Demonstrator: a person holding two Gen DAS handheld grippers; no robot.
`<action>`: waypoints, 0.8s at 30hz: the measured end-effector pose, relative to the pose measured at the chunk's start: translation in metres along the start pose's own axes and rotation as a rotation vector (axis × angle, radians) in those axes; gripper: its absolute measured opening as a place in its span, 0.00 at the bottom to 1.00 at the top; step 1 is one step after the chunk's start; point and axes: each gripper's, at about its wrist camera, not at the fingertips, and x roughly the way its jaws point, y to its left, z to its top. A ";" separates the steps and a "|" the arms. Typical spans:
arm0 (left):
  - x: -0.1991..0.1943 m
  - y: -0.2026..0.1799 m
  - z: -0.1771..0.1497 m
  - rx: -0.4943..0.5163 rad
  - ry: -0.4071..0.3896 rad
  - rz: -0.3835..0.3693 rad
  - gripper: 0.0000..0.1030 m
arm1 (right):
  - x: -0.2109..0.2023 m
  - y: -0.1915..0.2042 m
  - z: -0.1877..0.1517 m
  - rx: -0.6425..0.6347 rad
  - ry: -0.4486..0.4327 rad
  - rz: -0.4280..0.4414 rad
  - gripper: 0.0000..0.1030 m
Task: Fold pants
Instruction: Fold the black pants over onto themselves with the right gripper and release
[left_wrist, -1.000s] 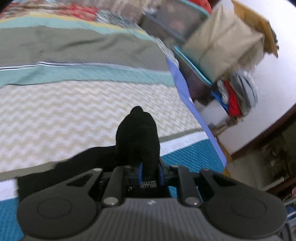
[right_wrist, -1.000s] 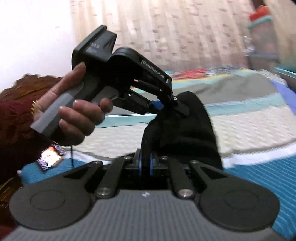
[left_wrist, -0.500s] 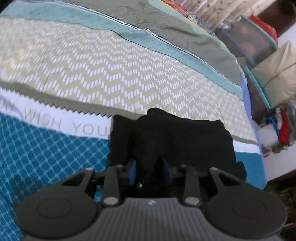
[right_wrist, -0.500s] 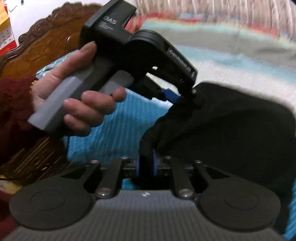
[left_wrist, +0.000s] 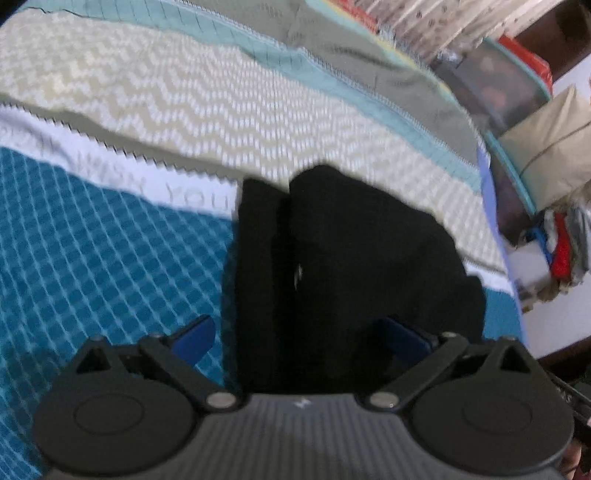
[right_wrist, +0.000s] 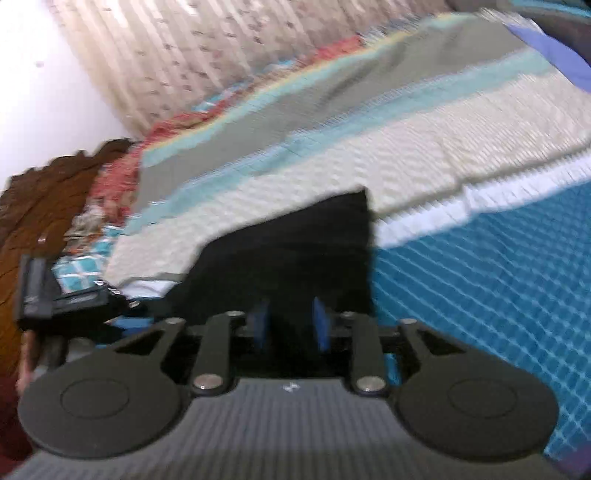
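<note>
Pants (left_wrist: 354, 266) lie folded on bedspread (left_wrist: 110, 258), both jaws spread

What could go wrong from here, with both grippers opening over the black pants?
1. The right gripper is open only narrowly, with the black pants between its pads; pulling back could snag the cloth and undo the fold.
2. The fold looks uneven: a separate strip lies along its left side and may need squaring.
3. The left gripper sits low; it could drag the stack across the bedspread.
</note>
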 end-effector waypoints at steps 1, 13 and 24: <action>0.004 -0.002 -0.004 0.009 0.012 0.030 0.98 | 0.005 -0.002 -0.004 0.004 0.025 0.000 0.40; 0.000 -0.029 -0.019 0.095 -0.038 0.238 1.00 | 0.009 0.003 -0.029 0.059 0.048 -0.047 0.40; -0.022 -0.045 -0.027 0.191 -0.092 0.366 0.99 | 0.001 -0.005 -0.023 0.041 -0.040 -0.014 0.77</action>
